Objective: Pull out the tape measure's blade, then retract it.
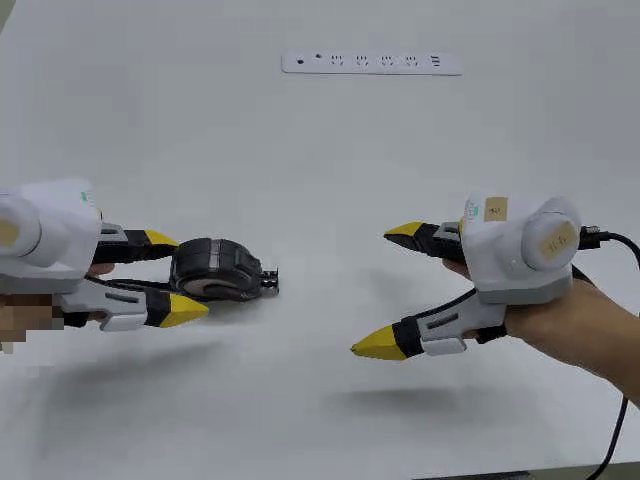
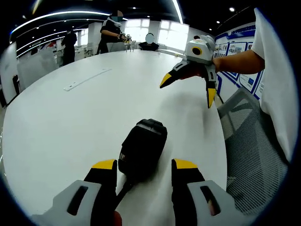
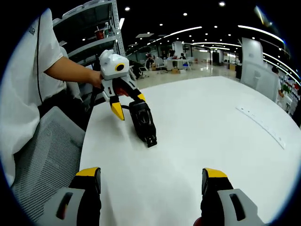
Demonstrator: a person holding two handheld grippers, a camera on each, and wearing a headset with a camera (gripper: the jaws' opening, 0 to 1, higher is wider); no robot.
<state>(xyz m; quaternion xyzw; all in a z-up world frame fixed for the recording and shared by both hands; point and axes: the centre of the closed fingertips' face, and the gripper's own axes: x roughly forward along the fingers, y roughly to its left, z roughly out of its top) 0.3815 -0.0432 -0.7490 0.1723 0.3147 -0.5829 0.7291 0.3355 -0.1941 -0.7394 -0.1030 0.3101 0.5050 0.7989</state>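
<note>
A black tape measure (image 1: 212, 270) lies on the white table (image 1: 320, 150), its blade tip pointing right with no blade drawn out. My left gripper (image 1: 188, 274) is open, one yellow-tipped jaw on each side of the case with a small gap showing. In the left gripper view the tape measure (image 2: 143, 146) sits between my left gripper (image 2: 145, 165) jaws. My right gripper (image 1: 372, 292) hovers wide open about a hand's width to the right of the tape, holding nothing. The right gripper view has my right gripper (image 3: 151, 172) facing the tape measure (image 3: 142, 120) and the left gripper (image 3: 129, 106).
A white power strip (image 1: 372, 63) lies at the table's far side. A black cable (image 1: 620, 400) runs from the right gripper off the near right edge. A grey mesh chair (image 2: 244, 141) stands beside the table. People stand at the far end of the room.
</note>
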